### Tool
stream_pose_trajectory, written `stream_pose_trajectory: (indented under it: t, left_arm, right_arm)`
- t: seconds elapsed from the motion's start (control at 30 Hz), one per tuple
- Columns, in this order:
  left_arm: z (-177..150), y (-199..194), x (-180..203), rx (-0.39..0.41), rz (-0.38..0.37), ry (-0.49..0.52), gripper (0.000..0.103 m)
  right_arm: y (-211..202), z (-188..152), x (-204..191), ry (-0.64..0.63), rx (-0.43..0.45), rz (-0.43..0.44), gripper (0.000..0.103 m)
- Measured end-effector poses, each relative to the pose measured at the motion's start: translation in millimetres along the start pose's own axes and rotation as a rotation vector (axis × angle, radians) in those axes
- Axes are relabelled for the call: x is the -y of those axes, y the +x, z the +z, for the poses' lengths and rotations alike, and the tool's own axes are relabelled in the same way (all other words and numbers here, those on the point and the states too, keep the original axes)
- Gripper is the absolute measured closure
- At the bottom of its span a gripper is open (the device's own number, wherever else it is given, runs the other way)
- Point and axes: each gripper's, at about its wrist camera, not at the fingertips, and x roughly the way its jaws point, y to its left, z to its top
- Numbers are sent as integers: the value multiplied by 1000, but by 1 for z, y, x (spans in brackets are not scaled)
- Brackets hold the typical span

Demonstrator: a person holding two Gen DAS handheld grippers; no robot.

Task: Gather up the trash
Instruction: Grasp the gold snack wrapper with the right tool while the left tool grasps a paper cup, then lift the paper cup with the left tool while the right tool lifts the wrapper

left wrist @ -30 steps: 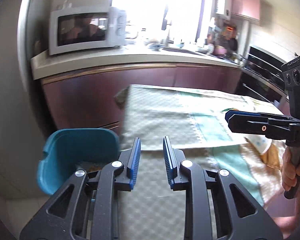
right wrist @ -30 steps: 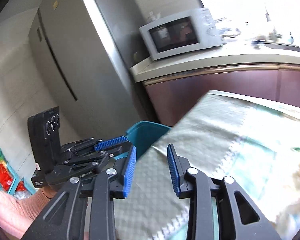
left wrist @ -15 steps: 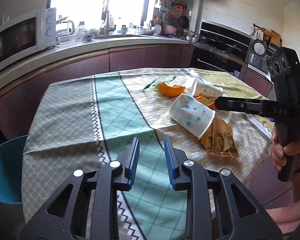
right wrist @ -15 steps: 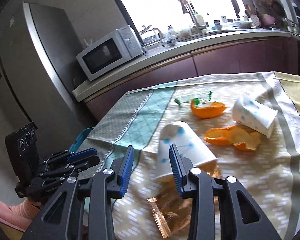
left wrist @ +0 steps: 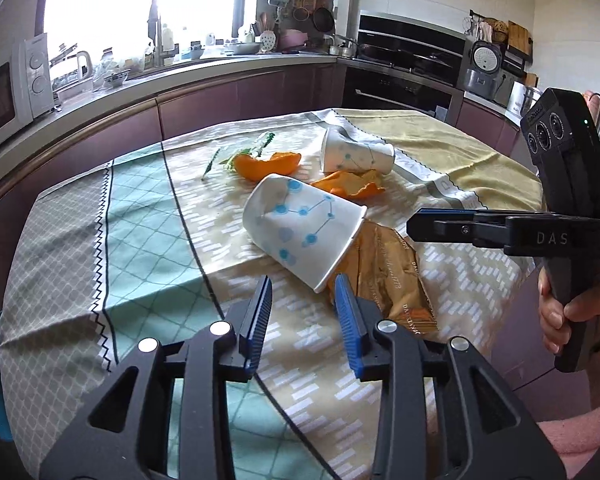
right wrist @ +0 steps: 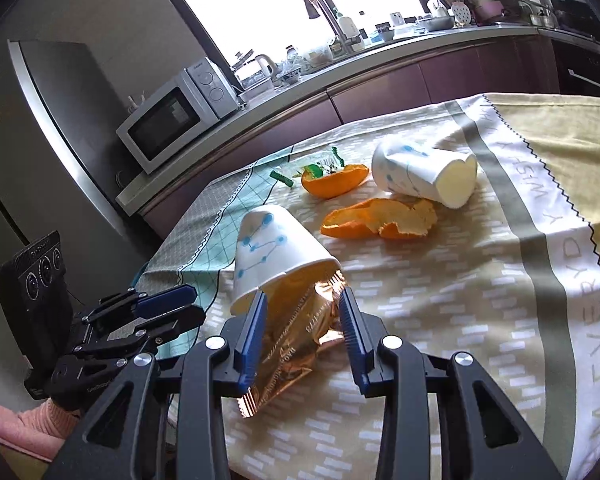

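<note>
My right gripper is spread around the crinkly foil wrapper; my left gripper is spread near the tipped, empty paper cup.

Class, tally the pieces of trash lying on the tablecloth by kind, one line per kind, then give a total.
Paper cups: 2, near cup and far cup
Orange peels: 2, one and another
Gold snack wrapper: 1
Green plastic scraps: at least 2, too small to count surely
Total: at least 7
</note>
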Motion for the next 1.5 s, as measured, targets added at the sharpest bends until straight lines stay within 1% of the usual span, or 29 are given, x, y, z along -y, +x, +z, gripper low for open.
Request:
stream_pose_trajectory:
  t: [0.13, 0.3, 0.33, 0.37, 0.43, 0.63, 0.7, 0.73, 0.77, 0.8, 0.9, 1.0, 1.23, 1.5]
  left_arm:
    - [3, 18, 6, -32, 16, 15, 69]
    - [6, 33, 2, -61, 35, -16, 69]
    - [7, 36, 1, -66, 36, -24, 73]
    - [7, 37, 0, -69, 35, -30, 79]
    - [7, 39, -2, -75, 35, -41, 86]
    - [8, 33, -4, -59, 42, -63, 93]
    - [8, 30, -6, -51, 45, -70, 94]
    - [9, 30, -7, -49, 45, -71, 94]
    - [8, 29, -8, -46, 49, -73, 94]
    - [8, 28, -9, -44, 51, -76, 94]
    - [8, 26, -12, -34, 58, -84, 95]
    - [9, 21, -16, -18, 65, -94, 97]
    - [11, 7, -32, 18, 82, -140, 99]
    - [5, -13, -52, 44, 111, -182, 99]
  right_arm:
    - [-4, -14, 7, 46, -26, 20, 61]
    - [0, -27, 5, 72, -62, 56, 60]
    - [1, -28, 3, 74, -68, 60, 60]
    - [3, -30, 2, 76, -74, 67, 60]
    - [6, -32, -2, 79, -87, 77, 60]
    - [11, -33, -7, 96, -91, 87, 60]
    - [12, -33, -7, 97, -91, 82, 62]
    - [12, -33, -7, 100, -90, 78, 66]
    - [12, -33, -6, 103, -91, 78, 73]
    - [13, -33, -5, 109, -93, 78, 75]
    - [12, -33, 0, 128, -90, 93, 78]
    - [8, -32, 0, 130, -79, 108, 84]
    - [-6, -25, -9, 78, -52, 123, 85]
    - [-16, -18, -16, 48, -16, 142, 86]
